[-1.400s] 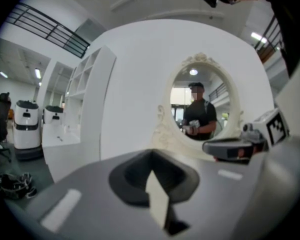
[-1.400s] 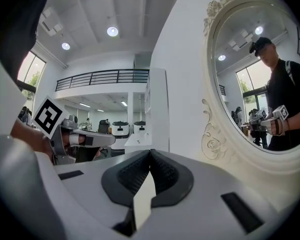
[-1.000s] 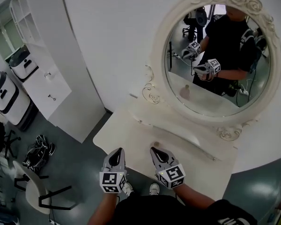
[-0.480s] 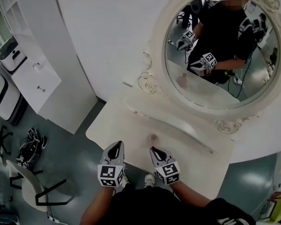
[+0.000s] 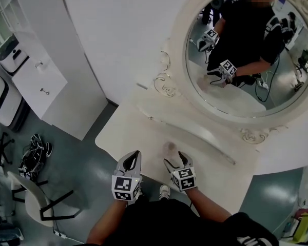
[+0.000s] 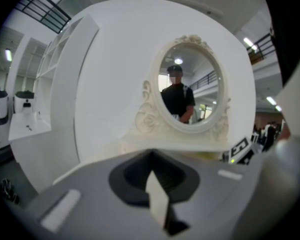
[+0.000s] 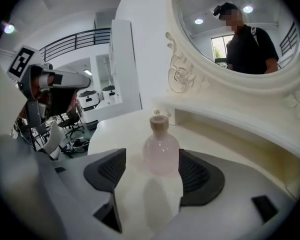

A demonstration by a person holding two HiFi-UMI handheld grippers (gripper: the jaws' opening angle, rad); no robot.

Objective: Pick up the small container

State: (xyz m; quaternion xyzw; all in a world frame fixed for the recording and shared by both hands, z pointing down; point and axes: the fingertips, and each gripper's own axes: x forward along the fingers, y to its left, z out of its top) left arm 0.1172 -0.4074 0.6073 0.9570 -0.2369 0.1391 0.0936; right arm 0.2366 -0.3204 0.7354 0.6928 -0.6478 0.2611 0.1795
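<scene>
**Clerk:** Where is the task item?

**Inspector:** The small container is a pale pink, round-bellied bottle [image 5: 169, 148] with a tan stopper. It stands upright on the cream vanity table [image 5: 128, 132], near the table's front edge. In the head view it is at 11 o'clock from the right gripper's marker cube [image 5: 185, 179].

**Clerk:** State of the right gripper?

**Inspector:** The right gripper [image 5: 175, 159] is level with the bottle and its jaws are opening. In the right gripper view the bottle [image 7: 161, 146] stands between the two ribbed black pads [image 7: 111, 170]. There is a clear gap on the 9 o'clock side. The 3 o'clock pad is just beside the glass, and I cannot tell whether it touches. The bottle's base rests on the table top, so it is not gripped.

**Clerk:** And the left gripper?

**Inspector:** The left gripper [image 5: 135, 157] is at 9 o'clock from the right one, over the table's front edge. In the left gripper view the left gripper's [image 6: 152, 184] jaws are together and hold nothing.

**Clerk:** Surroundings?

**Inspector:** An ornate oval mirror [image 5: 178, 70] rises at 1 o'clock from the bottle and reflects the person and both grippers. A white cabinet [image 5: 41, 81] stands at 10 o'clock, well apart from the table.
</scene>
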